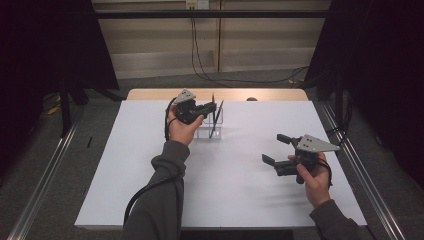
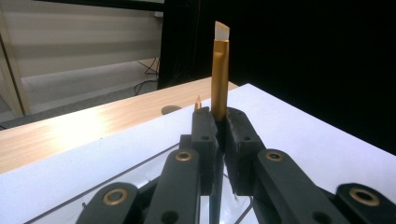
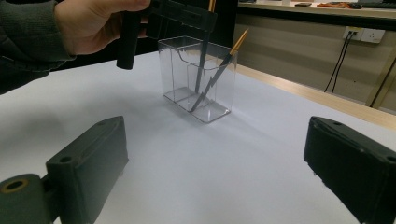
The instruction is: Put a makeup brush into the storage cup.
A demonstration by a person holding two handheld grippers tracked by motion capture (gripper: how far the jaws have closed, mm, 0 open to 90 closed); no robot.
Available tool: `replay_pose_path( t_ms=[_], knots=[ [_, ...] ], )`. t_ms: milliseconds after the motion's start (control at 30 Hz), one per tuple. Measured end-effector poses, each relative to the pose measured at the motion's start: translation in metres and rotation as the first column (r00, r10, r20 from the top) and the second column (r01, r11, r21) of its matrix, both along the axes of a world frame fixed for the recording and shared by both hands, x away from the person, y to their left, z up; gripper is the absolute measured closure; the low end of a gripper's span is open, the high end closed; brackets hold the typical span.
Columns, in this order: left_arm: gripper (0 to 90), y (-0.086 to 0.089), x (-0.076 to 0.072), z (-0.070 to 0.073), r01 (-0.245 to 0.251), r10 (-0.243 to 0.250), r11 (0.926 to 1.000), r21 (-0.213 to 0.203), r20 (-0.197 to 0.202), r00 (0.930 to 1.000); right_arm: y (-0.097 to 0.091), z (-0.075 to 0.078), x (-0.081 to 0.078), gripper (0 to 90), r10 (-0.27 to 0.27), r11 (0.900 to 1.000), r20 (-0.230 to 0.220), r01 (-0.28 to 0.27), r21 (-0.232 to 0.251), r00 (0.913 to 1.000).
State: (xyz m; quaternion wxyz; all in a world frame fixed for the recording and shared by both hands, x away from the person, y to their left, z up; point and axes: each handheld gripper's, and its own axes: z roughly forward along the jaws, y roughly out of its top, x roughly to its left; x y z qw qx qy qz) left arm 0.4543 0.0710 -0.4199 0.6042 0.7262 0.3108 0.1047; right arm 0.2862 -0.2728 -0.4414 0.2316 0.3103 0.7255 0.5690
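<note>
A clear plastic holder (image 1: 209, 129) stands on the white table top (image 1: 225, 195), toward the back. My left gripper (image 1: 209, 107) hovers just above it, shut on a gold-and-black pen (image 2: 220, 74) that stands upright and reaches down into the holder (image 3: 198, 84). A second gold-tipped pen (image 3: 223, 65) leans inside the holder, free of any grip. In the left gripper view my left gripper (image 2: 220, 116) has both jaws tight against the pen's barrel. My right gripper (image 1: 275, 148) is held low at the right, well away from the holder. It is open, with nothing between its jaws (image 3: 217, 140).
A wooden strip (image 1: 150, 94) runs along the table's far edge, with a small dark object (image 1: 251, 99) on it. Metal rails flank the table on both sides. Cables hang on the back wall. White surface lies between the holder and the right gripper.
</note>
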Motion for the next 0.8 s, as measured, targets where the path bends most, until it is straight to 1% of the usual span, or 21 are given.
replay_pose_path(
  t_ms=[33,67,100,167,233,267,300,333,433,533,567,600,633,667,767,800],
  knots=[
    [83.3,0.0000,0.0000,-0.0005,0.001,-0.001,1.0000,0.000,0.000,1.0000,0.0001,-0.0001,0.0000,5.8,0.001,1.0000,-0.001,-0.001,-0.001,1.0000],
    [83.2,-0.0001,-0.0009,-0.0003,-0.017,0.017,0.9997,0.016,-0.001,0.9999,0.0002,-0.0003,0.0001,5.7,0.004,1.0000,-0.002,-0.004,0.003,1.0000],
    [83.3,0.0008,-0.0008,-0.0004,-0.014,0.014,0.9996,0.026,-0.002,0.9999,0.0003,-0.0004,0.0000,5.7,0.003,1.0000,-0.003,-0.003,0.003,1.0000],
    [83.2,0.0004,-0.0007,-0.0013,-0.009,0.009,0.9999,0.013,-0.003,1.0000,0.0002,-0.0001,0.0000,5.7,0.003,1.0000,-0.001,-0.003,0.001,1.0000],
    [83.3,0.0003,-0.0015,-0.0016,-0.013,0.013,0.9998,0.015,-0.005,0.9999,0.0002,0.0001,-0.0002,5.7,0.000,1.0000,-0.002,0.000,-0.001,1.0000],
    [83.3,0.0003,-0.0013,-0.0022,-0.008,0.008,0.9999,0.010,-0.004,1.0000,0.0002,0.0000,-0.0002,5.7,0.001,1.0000,-0.002,-0.001,-0.001,1.0000],
    [83.3,0.0013,-0.0014,-0.0023,0.001,-0.001,0.9997,0.023,-0.004,1.0000,0.0002,-0.0001,0.0000,5.7,0.001,1.0000,0.000,-0.001,0.000,1.0000],
    [83.2,0.0001,-0.0024,-0.0025,-0.018,0.018,0.9997,0.018,-0.006,0.9998,0.0002,-0.0003,0.0001,5.7,0.002,1.0000,-0.001,-0.002,0.002,1.0000],
    [83.3,0.0009,-0.0023,-0.0031,-0.009,0.009,0.9996,0.027,0.000,1.0000,0.0004,-0.0001,0.0000,5.8,0.001,1.0000,0.000,-0.001,-0.001,1.0000],
    [83.2,0.0005,-0.0031,-0.0039,-0.015,0.015,0.9996,0.025,-0.005,0.9999,0.0007,-0.0003,0.0001,5.7,0.007,1.0000,-0.001,-0.007,0.002,1.0000],
    [83.2,0.0004,-0.0033,-0.0045,-0.014,0.014,0.9997,0.022,-0.009,0.9999,0.0008,-0.0003,0.0000,5.7,0.003,1.0000,-0.003,-0.003,0.001,1.0000],
    [83.2,0.0006,-0.0026,-0.0055,0.001,-0.001,0.9999,0.011,-0.006,1.0000,0.0008,-0.0003,-0.0001,5.8,0.004,1.0000,-0.003,-0.004,0.001,1.0000],
    [83.2,0.0006,-0.0036,-0.0056,-0.016,0.016,0.9996,0.024,-0.005,0.9999,0.0008,-0.0003,0.0000,5.8,0.004,1.0000,-0.004,-0.004,0.002,1.0000],
    [83.2,0.0004,-0.0038,-0.0059,-0.018,0.018,0.9996,0.021,-0.008,0.9998,0.0009,-0.0003,0.0000,5.7,0.004,1.0000,-0.004,-0.004,0.002,1.0000],
    [83.2,0.0008,-0.0034,-0.0077,0.002,-0.002,0.9998,0.021,-0.009,1.0000,0.0011,-0.0003,0.0000,5.7,0.005,1.0000,-0.004,-0.005,0.002,1.0000],
    [83.2,0.0004,-0.0034,-0.0079,0.002,-0.002,0.9998,0.019,-0.010,0.9999,0.0012,-0.0003,0.0000,5.7,0.004,1.0000,-0.003,-0.004,0.003,1.0000]
  ],
)
